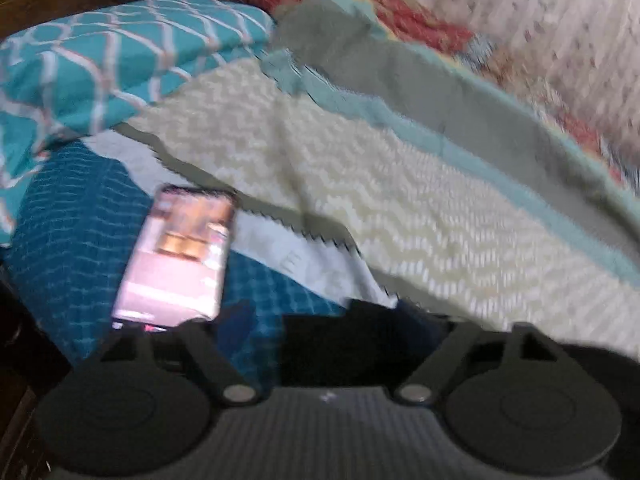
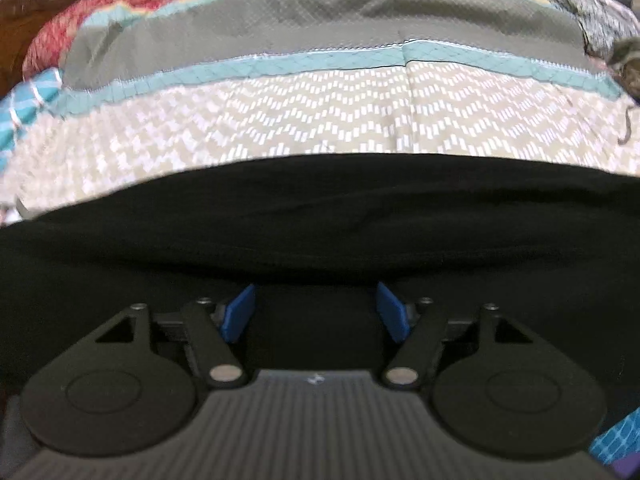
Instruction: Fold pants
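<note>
The black pants [image 2: 320, 216] lie spread across the bed and fill the lower half of the right wrist view. My right gripper [image 2: 317, 312] hovers low over them, its blue pads [image 2: 240, 312] standing well apart with only slack black cloth showing in the gap, so it is open. In the blurred left wrist view, a dark edge of the pants [image 1: 360, 344] sits just ahead of my left gripper [image 1: 332, 328]. Its arms are splayed wide and it is open. Its fingertips are dim and hard to make out.
A lit phone [image 1: 176, 256] lies on a dark teal blanket [image 1: 68, 240] to the left. A teal patterned pillow [image 1: 120, 52] sits behind it. A cream zigzag quilt [image 2: 320, 124] with grey and teal bands covers the bed beyond the pants.
</note>
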Tool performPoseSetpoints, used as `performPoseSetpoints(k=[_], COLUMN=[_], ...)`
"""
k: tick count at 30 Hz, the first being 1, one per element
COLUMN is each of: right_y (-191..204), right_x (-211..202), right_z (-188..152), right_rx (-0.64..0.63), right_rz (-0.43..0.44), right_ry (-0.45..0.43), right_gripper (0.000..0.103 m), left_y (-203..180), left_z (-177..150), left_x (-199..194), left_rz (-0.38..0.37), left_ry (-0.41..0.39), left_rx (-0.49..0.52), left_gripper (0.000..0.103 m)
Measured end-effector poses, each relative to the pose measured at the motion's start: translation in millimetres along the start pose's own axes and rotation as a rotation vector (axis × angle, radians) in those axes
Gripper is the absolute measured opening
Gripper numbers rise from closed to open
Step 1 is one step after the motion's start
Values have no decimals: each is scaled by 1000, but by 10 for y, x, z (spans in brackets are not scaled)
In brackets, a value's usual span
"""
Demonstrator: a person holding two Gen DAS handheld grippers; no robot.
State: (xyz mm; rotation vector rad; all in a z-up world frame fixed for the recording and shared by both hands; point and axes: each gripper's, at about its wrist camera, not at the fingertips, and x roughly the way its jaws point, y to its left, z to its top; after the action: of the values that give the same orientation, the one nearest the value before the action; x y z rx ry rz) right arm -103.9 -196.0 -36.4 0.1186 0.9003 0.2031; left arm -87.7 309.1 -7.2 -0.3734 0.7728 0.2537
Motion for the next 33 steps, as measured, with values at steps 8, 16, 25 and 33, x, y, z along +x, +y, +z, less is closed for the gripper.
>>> performPoseSetpoints(k=[8, 16, 25, 33], right_y=[243, 339, -1117, -2532], right_x=[-180, 218, -589, -1316], right_z=[98, -6, 12, -698], right_rx=[-13, 22, 343, 698], right_rz=[310, 396, 155, -253], right_ry=[-29, 142, -225, -512], right_gripper=[52, 46, 47, 54], left_y=[465, 136, -38, -143], left_z=[-87, -509, -417, -21], left_x=[-656, -201, 23, -636], left_rz=[-90, -128, 35, 88], left_ry=[-8, 194, 311, 91], left_rx=[-165, -175, -142, -186], left_gripper=[94, 94, 91, 89])
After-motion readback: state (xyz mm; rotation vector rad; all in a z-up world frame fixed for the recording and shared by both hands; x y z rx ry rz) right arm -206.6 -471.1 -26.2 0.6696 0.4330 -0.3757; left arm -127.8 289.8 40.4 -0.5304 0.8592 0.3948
